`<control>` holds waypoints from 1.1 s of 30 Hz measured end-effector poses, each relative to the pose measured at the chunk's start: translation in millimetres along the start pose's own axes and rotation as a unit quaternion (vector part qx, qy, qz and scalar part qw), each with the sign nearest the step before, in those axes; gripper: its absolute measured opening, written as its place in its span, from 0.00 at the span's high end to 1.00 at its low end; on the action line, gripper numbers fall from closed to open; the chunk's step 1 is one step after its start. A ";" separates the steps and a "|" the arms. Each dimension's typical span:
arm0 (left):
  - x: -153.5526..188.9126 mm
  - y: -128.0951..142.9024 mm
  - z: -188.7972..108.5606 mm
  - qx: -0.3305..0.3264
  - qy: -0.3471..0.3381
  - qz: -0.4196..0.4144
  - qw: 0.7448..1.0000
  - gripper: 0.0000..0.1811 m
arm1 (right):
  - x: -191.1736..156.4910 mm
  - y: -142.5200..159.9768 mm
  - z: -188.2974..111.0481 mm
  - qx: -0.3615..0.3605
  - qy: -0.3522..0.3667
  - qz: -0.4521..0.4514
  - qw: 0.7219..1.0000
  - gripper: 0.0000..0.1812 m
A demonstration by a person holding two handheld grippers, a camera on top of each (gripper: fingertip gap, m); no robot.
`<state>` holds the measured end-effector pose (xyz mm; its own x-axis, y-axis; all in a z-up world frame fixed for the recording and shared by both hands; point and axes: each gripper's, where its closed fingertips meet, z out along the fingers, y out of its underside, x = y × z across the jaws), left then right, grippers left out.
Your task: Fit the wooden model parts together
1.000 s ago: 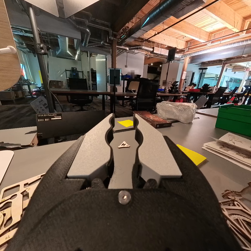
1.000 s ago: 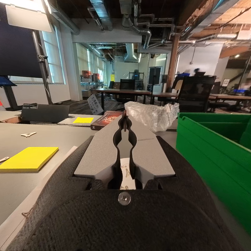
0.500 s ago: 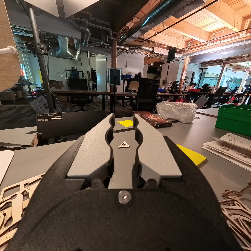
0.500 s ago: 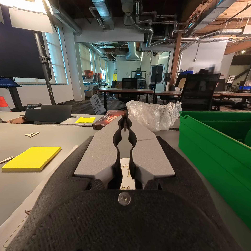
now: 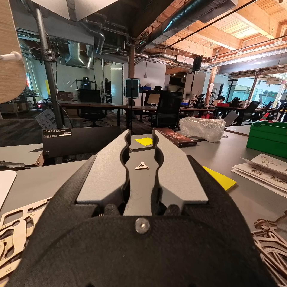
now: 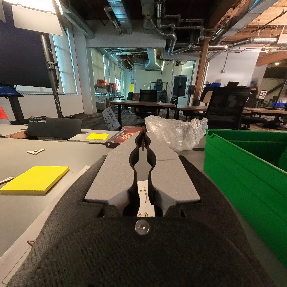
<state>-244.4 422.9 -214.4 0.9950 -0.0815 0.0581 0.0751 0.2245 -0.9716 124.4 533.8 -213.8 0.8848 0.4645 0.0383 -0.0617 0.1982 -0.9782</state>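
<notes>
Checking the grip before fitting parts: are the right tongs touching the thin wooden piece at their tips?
Touching. The right wrist view shows the right tongs closed on the thin wooden piece, both tips pressed against its faces.

The thin wooden piece point(image 6: 143, 140) pinched at the right gripper point(image 6: 143, 136) tips shows edge-on only, so its shape cannot be told. Left of the left gripper point(image 5: 141, 139), the wooden parts sheet point(image 5: 14, 233) is cut by the picture's edge.

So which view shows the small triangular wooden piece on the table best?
The left wrist view: the triangular wooden piece lies flat on the grey table, framed between the open left claw fingers. The right wrist view shows it smaller, far off to the left.
</notes>
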 end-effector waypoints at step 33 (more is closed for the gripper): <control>14.8 17.8 -52.3 -0.121 0.058 -0.059 0.989 0.80 | -7.3 -3.8 6.3 0.005 -0.007 -0.043 0.999 1.00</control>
<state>-231.8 374.9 -242.8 0.9649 -0.2075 0.1609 0.1578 -0.0315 -0.9870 115.2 535.1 -209.1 0.8804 0.4573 0.1257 0.0100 0.2470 -0.9690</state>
